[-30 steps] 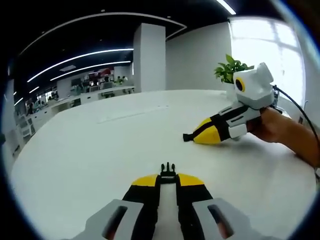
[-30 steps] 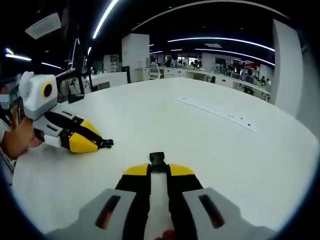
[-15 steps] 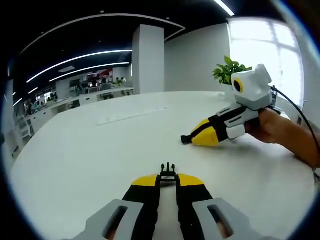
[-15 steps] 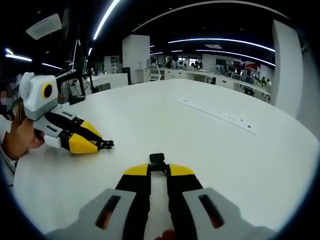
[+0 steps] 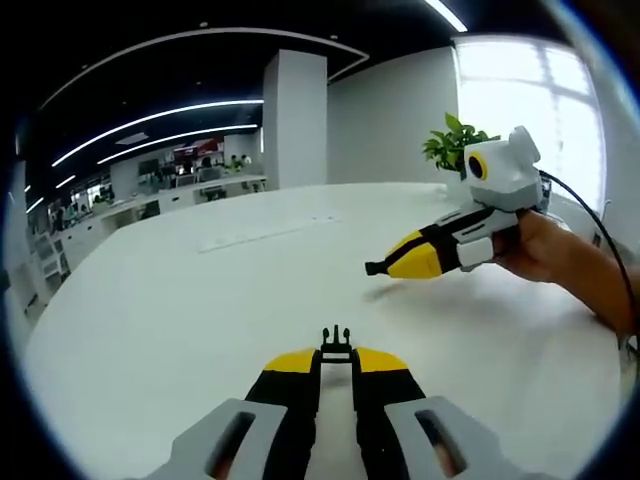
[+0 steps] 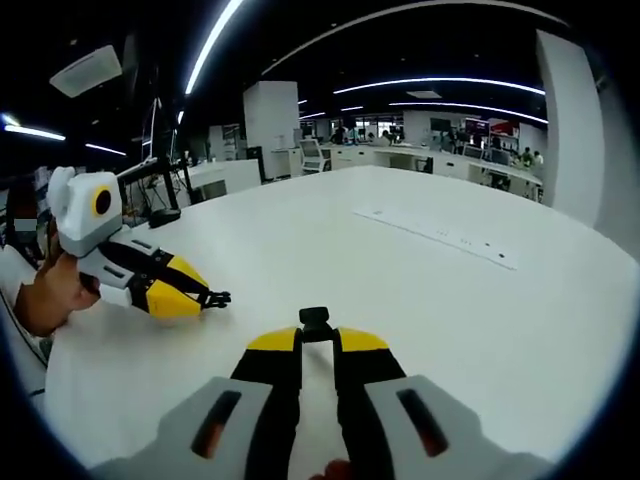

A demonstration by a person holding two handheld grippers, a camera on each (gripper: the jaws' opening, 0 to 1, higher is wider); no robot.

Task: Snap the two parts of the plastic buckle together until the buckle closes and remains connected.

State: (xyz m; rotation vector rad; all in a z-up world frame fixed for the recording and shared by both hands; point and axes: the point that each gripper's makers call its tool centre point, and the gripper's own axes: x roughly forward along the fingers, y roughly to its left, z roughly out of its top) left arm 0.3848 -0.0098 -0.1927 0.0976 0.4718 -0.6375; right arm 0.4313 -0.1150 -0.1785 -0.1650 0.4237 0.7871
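Left gripper view: left gripper (image 5: 336, 352) at 6 o'clock, jaws drawn together on one black pronged buckle part (image 5: 336, 341), prongs poking out past the yellow tips. Beyond it, one white table (image 5: 180, 300) spreading across the middle. At 2 o'clock, right gripper (image 5: 376, 267) reaching in, held by one hand (image 5: 540, 250), lifted off the table with its shadow beneath, clenched on the second buckle part, the socket (image 5: 374, 267), seen as a small black end at the yellow tip. One potted plant (image 5: 455, 142) behind it, by the bright window.

Right gripper view: at 9 o'clock, left gripper (image 6: 212, 299) held in one hand (image 6: 50, 295), prongs (image 6: 216, 298) jutting from its tip just above the table (image 6: 480, 310). At 6 o'clock, right gripper (image 6: 315, 330), jaws clamped on the socket (image 6: 315, 322), its blocky black end showing between the yellow tips. Two buckle parts in all, well apart, one in each gripper, not joined.
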